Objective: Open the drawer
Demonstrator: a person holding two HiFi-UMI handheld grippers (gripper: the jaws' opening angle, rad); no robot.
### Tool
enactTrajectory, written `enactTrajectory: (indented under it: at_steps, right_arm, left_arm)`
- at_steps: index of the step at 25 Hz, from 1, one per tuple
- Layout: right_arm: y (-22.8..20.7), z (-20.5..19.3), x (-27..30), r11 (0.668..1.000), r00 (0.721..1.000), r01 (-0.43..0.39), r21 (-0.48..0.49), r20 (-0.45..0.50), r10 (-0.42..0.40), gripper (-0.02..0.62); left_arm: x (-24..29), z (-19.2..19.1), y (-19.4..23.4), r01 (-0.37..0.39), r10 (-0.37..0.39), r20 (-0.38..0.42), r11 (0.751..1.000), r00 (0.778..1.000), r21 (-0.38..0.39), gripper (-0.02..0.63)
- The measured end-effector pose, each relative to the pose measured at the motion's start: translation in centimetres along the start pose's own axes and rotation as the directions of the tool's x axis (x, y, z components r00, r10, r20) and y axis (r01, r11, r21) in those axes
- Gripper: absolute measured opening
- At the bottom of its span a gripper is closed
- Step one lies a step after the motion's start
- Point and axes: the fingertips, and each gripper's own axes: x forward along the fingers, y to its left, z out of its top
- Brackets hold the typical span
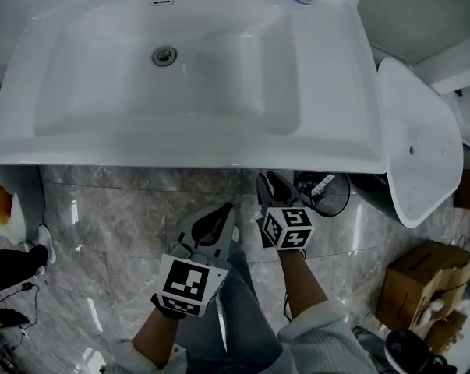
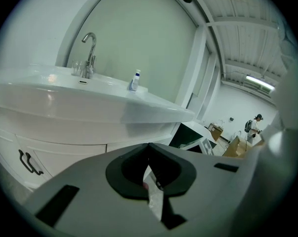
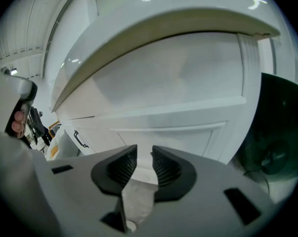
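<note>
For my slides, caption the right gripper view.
Right gripper, fingers apart and empty, facing the white cabinet front beneath the sink.

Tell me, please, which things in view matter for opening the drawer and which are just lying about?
For the job:
white cabinet front under the sink; black handle; right gripper, open and empty; left gripper, shut.

Just lying about:
tap; small bottle; black fan; cardboard box.

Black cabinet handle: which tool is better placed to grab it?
Probably right: the right tool has jaws apart facing the cabinet front, black handle at its left. The left tool is shut.
</note>
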Motion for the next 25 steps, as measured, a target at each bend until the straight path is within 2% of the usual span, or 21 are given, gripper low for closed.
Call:
enactTrajectory:
  at_steps: [9, 25]
  right_arm:
    - [-1.8, -2.1, 3.3, 0.998, 0.998, 0.048, 0.028, -0.053, -0.047, 0.165]
    - [-3.3, -2.4, 6.8, 0.986, 0.982, 0.154, 0.06, -0.116, -0.146, 0.158]
  left_arm:
    - [-0.7, -1.9, 1.9, -0.045, 0.045, -0.015, 0.999, 0.999, -0.03, 0.017]
    - [-2.6, -3.7, 3.7, -0.079, 0.077, -0.037, 0.995, 0.996, -0.061, 0.017]
